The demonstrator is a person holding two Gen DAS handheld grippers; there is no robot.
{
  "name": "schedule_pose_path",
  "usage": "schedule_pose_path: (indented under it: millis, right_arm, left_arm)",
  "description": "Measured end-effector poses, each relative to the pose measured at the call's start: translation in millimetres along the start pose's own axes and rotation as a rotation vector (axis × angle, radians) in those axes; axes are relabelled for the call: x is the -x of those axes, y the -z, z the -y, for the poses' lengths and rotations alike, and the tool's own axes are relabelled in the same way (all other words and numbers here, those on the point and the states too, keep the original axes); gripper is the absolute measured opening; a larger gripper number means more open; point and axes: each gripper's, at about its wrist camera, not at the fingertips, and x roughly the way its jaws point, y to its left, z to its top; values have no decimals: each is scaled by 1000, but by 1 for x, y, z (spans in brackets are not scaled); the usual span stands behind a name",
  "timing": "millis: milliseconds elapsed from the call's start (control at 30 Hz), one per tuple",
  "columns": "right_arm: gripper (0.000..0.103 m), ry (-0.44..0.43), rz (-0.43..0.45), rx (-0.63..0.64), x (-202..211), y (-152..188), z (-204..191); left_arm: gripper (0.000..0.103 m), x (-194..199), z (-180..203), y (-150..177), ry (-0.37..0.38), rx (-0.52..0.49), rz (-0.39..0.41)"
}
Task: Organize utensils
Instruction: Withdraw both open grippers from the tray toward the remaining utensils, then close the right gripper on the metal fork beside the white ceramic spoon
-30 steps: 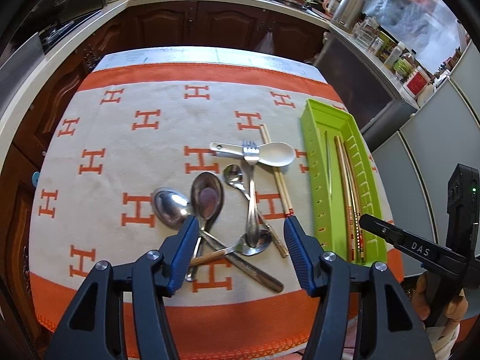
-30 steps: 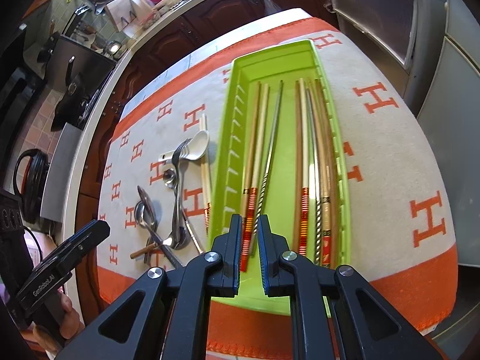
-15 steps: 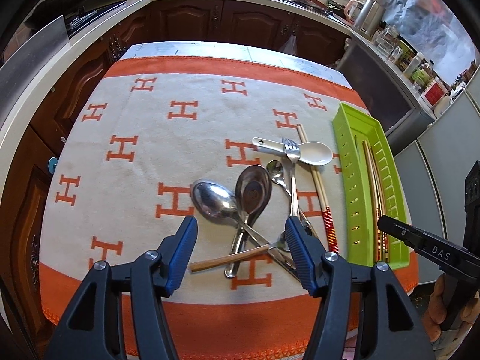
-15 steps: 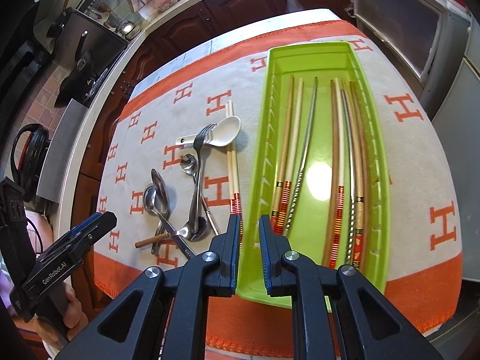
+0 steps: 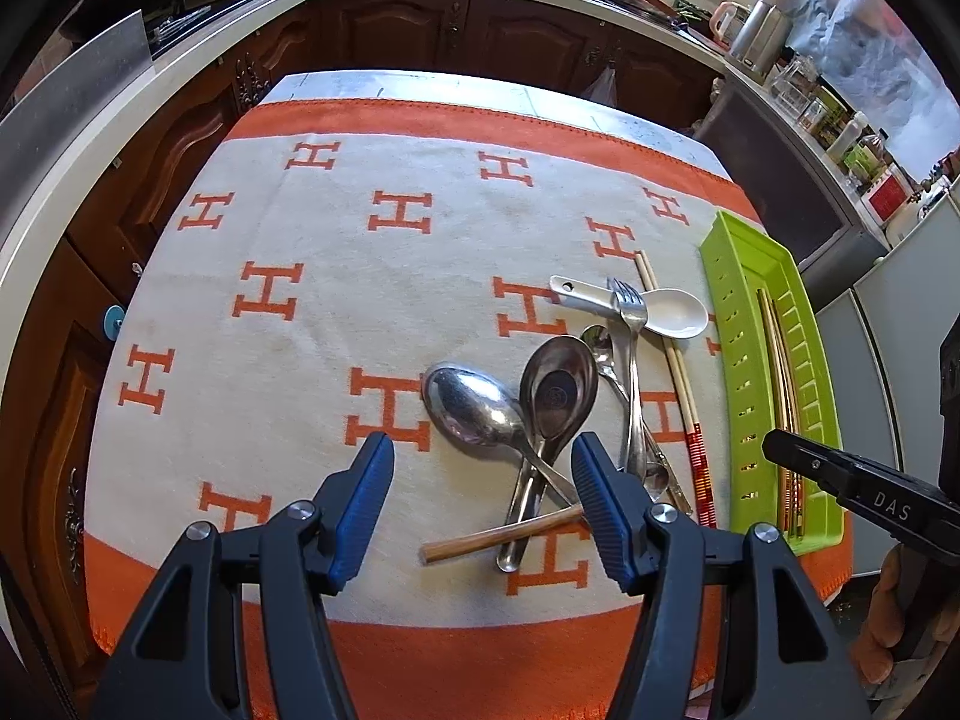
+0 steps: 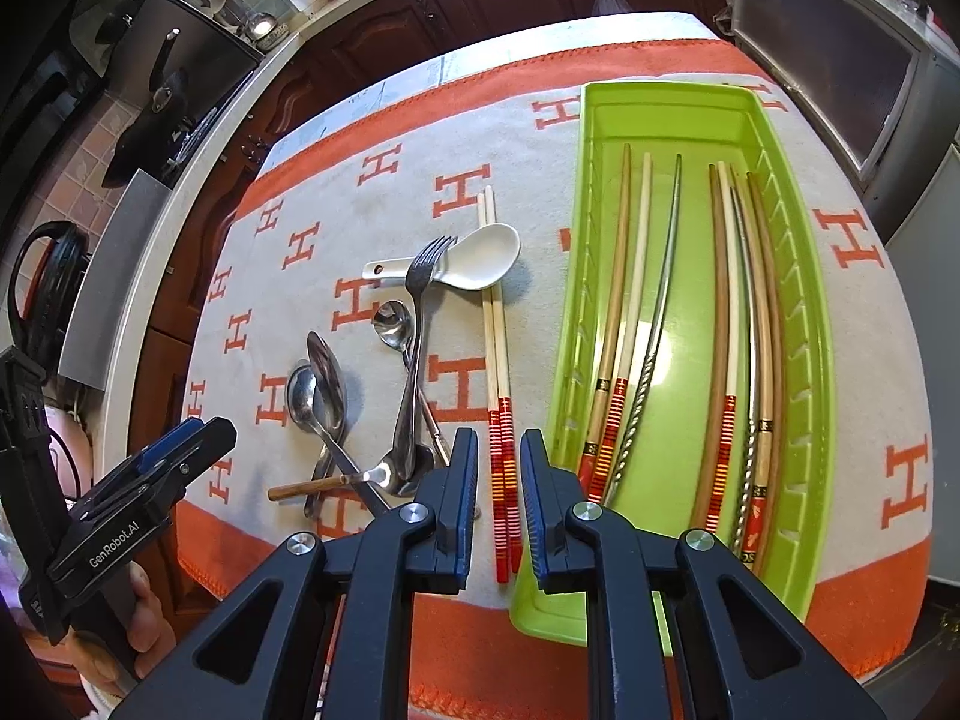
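A green tray [image 6: 798, 312] holds several chopsticks [image 6: 630, 312]; it also shows in the left wrist view [image 5: 738, 324]. A pair of red-ended chopsticks [image 6: 498, 360] lies on the cloth left of the tray, under a white spoon [image 6: 480, 258]. A fork [image 6: 420, 312], metal spoons [image 5: 480, 408] and a wooden-handled spoon [image 5: 504, 534] lie piled together. My right gripper [image 6: 499, 498] is narrowly open and empty, its jaws either side of the chopsticks' red ends, above them. My left gripper [image 5: 483, 510] is wide open and empty above the spoon pile.
The table carries a white cloth with orange H marks [image 5: 336, 252]. Dark wood cabinets and a kitchen counter [image 5: 420, 6] run behind it. A stove with pans [image 6: 174, 78] stands at the left. Grey appliances [image 6: 840, 60] stand to the right of the table.
My right gripper has moved left from over the tray to over the loose chopstick pair and opened slightly. My left gripper has shifted left, so the spoon pile sits further right in its view.
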Motion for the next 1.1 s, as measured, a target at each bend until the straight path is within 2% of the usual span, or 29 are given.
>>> schedule_pose_path:
  millis: [500, 867, 1100]
  right_arm:
    - [15, 41, -37, 20, -28, -33, -11]
    - [15, -20, -100, -18, -57, -72, -23]
    - [15, -55, -139, -19, -88, -81, -35]
  left_arm:
    - [62, -21, -13, -12, 10, 28, -25]
    - [62, -32, -14, -25, 16, 31, -37]
    - [62, -40, -26, -31, 25, 67, -58]
